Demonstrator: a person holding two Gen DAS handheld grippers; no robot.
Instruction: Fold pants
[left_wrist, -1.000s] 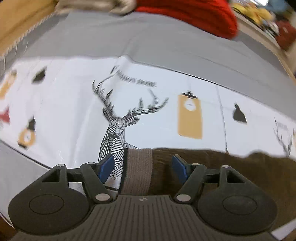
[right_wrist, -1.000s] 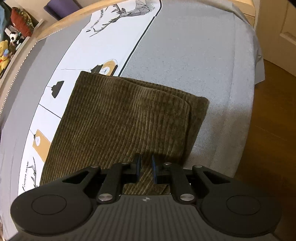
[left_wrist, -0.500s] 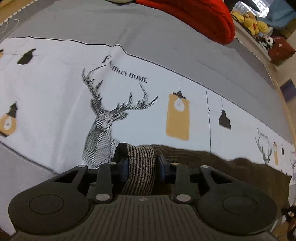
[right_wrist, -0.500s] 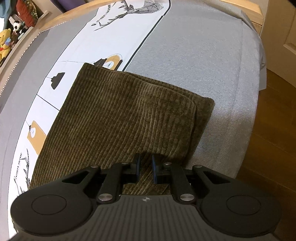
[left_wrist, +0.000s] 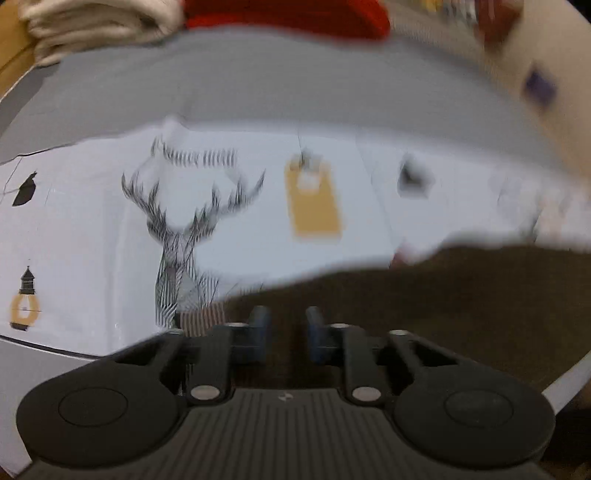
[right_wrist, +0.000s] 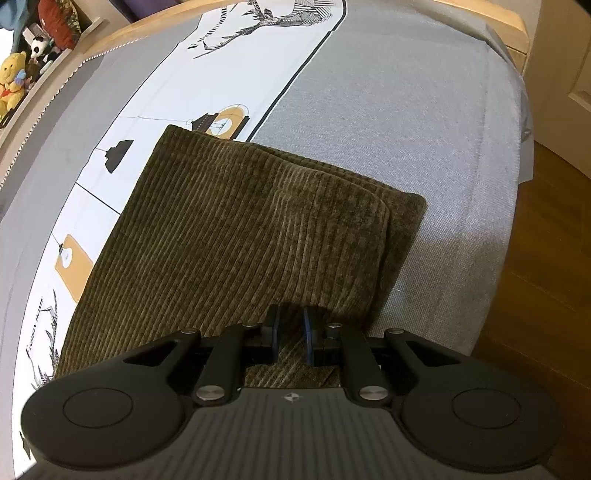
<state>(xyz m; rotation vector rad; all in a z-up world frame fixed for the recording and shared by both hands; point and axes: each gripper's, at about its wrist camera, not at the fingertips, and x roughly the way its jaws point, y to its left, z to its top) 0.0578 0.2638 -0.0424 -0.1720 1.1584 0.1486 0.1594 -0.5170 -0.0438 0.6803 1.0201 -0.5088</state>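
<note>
The brown corduroy pants (right_wrist: 240, 229) lie folded on the bed, with the lower layer sticking out at the right edge. In the right wrist view my right gripper (right_wrist: 290, 332) is shut on the near edge of the cloth. The left wrist view is blurred by motion. It shows the pants (left_wrist: 443, 295) filling the lower right, and their striped grey waistband (left_wrist: 203, 319) peeks out just left of the fingers. My left gripper (left_wrist: 287, 332) is closing, its blue pads narrow, with dark brown cloth between them.
The bed has a white sheet with a deer print (left_wrist: 177, 229) and lamp motifs, bordered by grey fabric (right_wrist: 424, 122). A red item (left_wrist: 288, 14) and cream folded clothes (left_wrist: 92, 26) lie at the far side. Wooden floor (right_wrist: 546, 258) is beyond the bed edge, and plush toys (right_wrist: 14, 77) sit on a shelf.
The left jaws went from wide open around the waistband to nearly together on the cloth. The left view has swung and blurred, and the waistband now sits left of the fingers. The right gripper kept still.
</note>
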